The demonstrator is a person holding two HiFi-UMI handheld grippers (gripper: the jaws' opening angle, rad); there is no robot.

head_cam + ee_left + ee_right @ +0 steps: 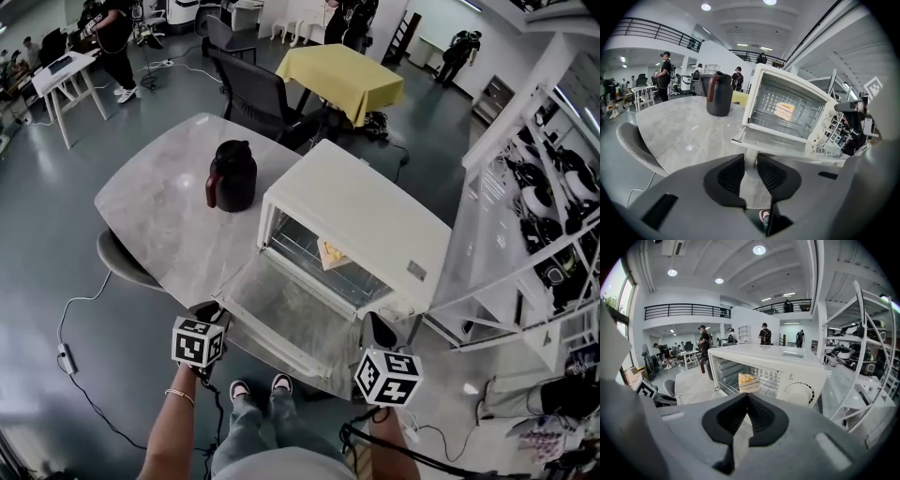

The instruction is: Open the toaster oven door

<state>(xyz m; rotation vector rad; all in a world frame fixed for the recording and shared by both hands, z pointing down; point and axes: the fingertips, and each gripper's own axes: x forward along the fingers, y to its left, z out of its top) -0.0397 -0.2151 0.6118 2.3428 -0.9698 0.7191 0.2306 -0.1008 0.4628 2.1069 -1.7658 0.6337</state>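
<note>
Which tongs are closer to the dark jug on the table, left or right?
Left. The left tongs are by the open oven door's left corner, on the jug's side. The right tongs are by the door's right end, farther from the jug.

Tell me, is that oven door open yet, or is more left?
Done: the door lies flat, fully open, with food showing inside the oven. In hand: nothing; the left gripper has its jaws apart and empty, the right gripper has its jaws together. Left: nothing that I can see.
</note>
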